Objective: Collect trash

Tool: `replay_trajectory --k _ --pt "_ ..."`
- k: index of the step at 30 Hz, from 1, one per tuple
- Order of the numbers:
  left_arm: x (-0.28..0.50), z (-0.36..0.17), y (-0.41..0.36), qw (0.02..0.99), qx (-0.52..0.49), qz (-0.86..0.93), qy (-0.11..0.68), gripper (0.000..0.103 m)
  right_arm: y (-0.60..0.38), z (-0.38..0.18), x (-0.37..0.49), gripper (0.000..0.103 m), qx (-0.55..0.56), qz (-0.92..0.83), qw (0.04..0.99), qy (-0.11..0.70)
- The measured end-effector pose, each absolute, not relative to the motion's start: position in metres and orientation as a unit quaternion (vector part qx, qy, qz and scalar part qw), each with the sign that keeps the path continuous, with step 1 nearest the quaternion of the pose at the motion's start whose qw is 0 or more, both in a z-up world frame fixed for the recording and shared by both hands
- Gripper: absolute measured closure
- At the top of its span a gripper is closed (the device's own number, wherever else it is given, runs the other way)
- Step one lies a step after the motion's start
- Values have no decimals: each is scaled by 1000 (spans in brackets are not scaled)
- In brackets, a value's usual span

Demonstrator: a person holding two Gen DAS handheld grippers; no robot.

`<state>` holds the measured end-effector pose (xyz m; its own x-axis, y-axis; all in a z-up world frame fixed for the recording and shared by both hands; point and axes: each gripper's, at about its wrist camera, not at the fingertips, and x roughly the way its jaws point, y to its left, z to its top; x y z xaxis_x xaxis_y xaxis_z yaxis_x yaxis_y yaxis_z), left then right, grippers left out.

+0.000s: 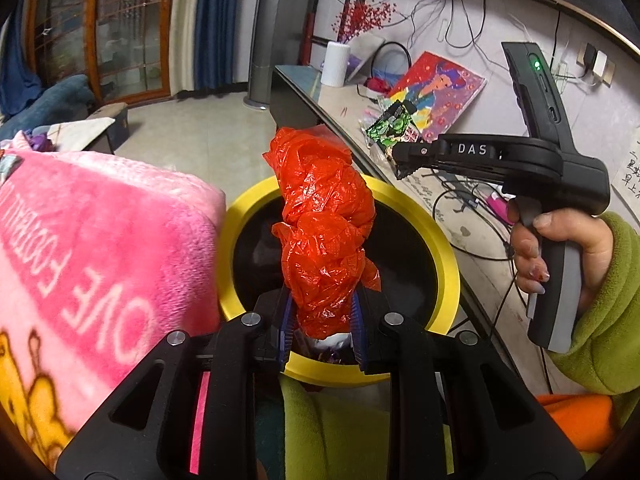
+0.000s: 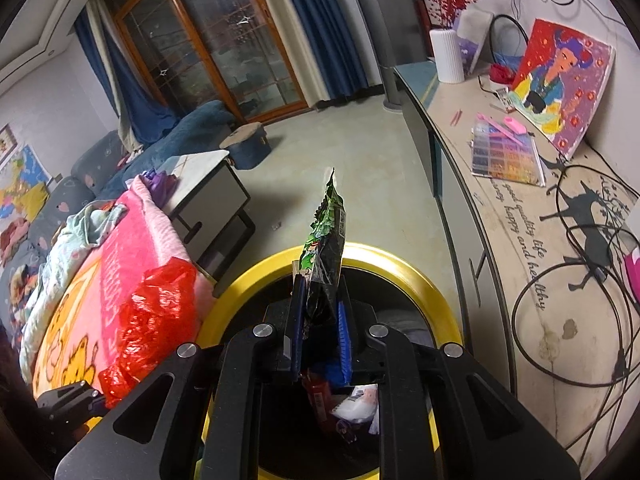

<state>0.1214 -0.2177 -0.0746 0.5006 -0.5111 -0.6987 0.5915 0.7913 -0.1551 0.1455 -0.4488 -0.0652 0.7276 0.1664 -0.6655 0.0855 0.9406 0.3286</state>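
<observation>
The left gripper (image 1: 322, 320) is clamped on a crumpled red plastic bag (image 1: 326, 224), which stands up between the blue finger pads (image 1: 357, 322) above the open mouth of a yellow-rimmed bin (image 1: 440, 248) with a black inside. The right gripper (image 2: 320, 320) pinches a green and black snack wrapper (image 2: 326, 256) by its lower end, the wrapper sticking upright over the same bin (image 2: 416, 276); a hand (image 1: 560, 252) in a green fleece sleeve (image 1: 604, 320) grips its handle. Bits of rubbish (image 2: 356, 400) already lie at the bottom of the bin. A pink blanket (image 1: 92, 248) lies just beside the bin on the left, and a long counter (image 2: 520, 248) with cables (image 2: 580, 280) and a colourful painting (image 2: 560, 80) runs along the right.
</observation>
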Motion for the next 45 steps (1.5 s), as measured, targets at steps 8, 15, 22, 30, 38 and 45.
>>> replay_trajectory --k 8,15,22,30,38,45 --pt "135 -87 -231 855 53 -325 401 85 -452 -75 150 77 185 23 905 383" --pt "143 -91 -232 855 45 -320 407 59 -458 -75 149 66 194 20 904 381" --pt "147 -84 -222 862 26 -306 403 19 -462 -70 144 49 185 5 909 374" --pt "150 -68 -204 877 0 -279 392 11 -456 -62 131 29 155 -12 917 367" --pt "148 -53 -184 891 -17 -253 377 11 -436 -49 123 18 119 -12 926 359" --pt "142 -40 -161 903 -27 -227 365 11 -402 -35 108 7 83 1 934 349"
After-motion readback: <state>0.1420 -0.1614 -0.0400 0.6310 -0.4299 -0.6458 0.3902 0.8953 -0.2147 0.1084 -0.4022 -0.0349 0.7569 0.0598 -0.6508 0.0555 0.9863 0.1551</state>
